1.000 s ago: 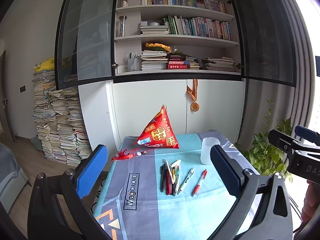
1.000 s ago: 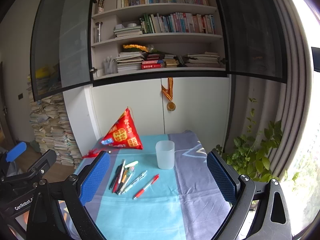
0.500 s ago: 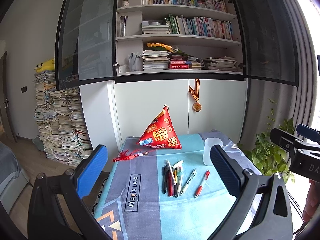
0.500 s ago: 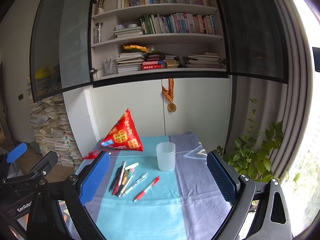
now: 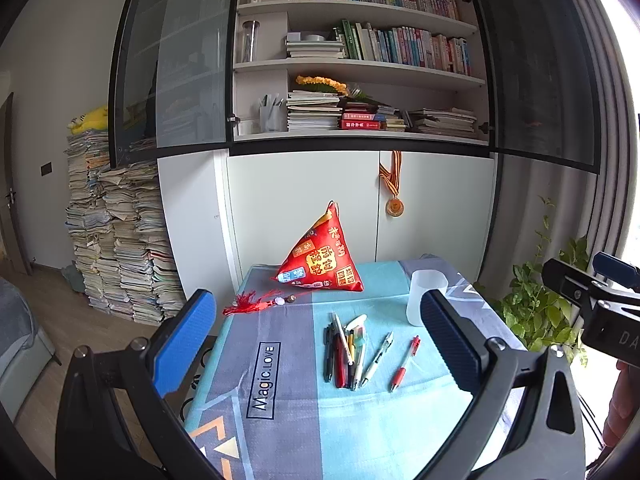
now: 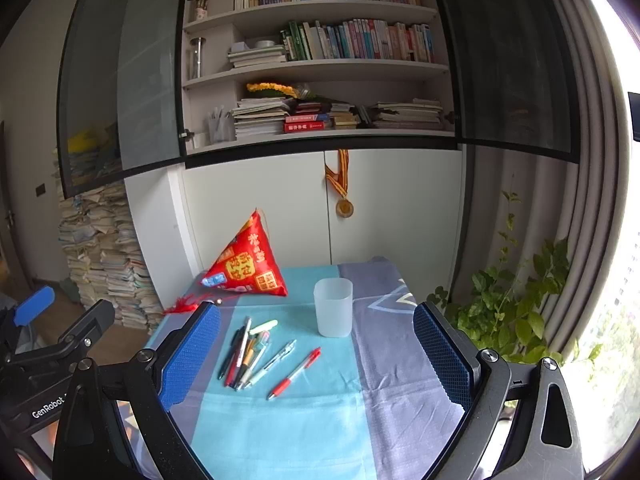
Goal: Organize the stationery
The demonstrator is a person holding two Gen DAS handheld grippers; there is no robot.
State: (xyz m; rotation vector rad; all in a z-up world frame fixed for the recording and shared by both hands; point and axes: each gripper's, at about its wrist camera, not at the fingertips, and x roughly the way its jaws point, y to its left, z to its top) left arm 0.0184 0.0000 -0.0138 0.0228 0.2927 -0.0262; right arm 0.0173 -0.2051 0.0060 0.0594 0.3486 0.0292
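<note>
Both jaws wide open, empty, above tabletop (image 6: 280, 432). Between right gripper (image 6: 316, 356) jaws: pen cluster (image 6: 246, 354), red pen (image 6: 294, 373), cup (image 6: 333, 307) beyond. Left gripper (image 5: 318, 344) likewise.

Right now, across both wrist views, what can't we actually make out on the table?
- Pen pile: the pens overlap in both views, so an exact count is unreliable.
- Cup: the left view has its lower right hidden behind the left gripper finger; the frosted wall hides any contents in the right view.
- Tassel: partly behind the right gripper finger.
- Table: the near edge is cut off by the frame bottom in both views.
</note>
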